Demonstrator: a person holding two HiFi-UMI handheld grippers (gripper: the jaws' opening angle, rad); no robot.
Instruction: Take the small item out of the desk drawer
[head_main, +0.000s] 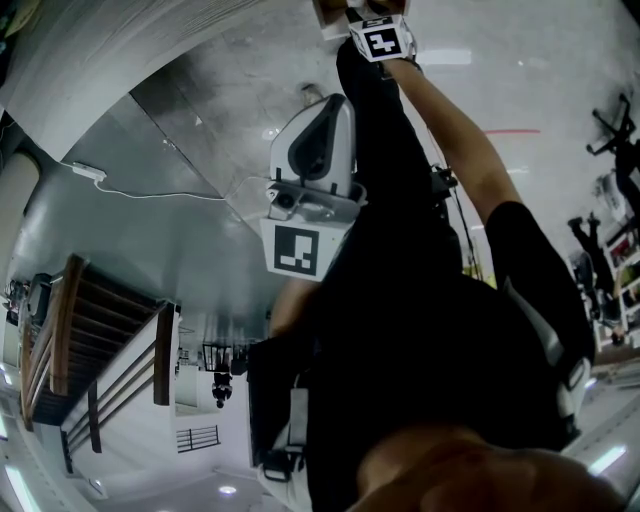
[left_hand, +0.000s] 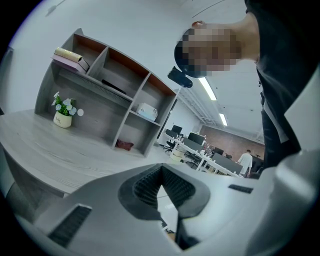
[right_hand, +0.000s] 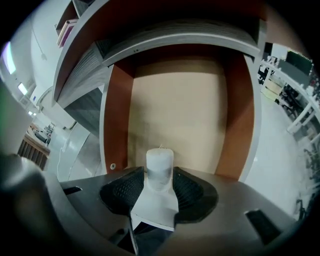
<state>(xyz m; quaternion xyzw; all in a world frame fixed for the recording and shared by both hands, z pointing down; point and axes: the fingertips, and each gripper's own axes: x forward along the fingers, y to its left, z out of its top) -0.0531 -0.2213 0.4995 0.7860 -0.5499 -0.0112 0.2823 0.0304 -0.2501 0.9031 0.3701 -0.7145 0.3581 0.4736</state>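
In the right gripper view, my right gripper (right_hand: 160, 176) is shut on a small white candle-like cylinder (right_hand: 160, 162) with a short wick, held upright between the ribbed pads (right_hand: 187, 192). Behind it lies the open desk drawer (right_hand: 118, 120), with reddish-brown sides and a bare beige bottom. My left gripper (left_hand: 161, 170) is shut with nothing between its pads and points away over the grey desk top (left_hand: 45, 150). In the head view the left gripper's marker cube (head_main: 297, 250) sits mid-frame, and the right one's cube (head_main: 382, 41) is at the top edge.
A grey shelf unit (left_hand: 107, 95) stands on the desk with books (left_hand: 70, 57), a small flower pot (left_hand: 63, 117) and a white box (left_hand: 147, 111). A person's arm (head_main: 465, 150) and dark clothing fill the head view. Office desks and a distant person (left_hand: 245, 160) lie beyond.
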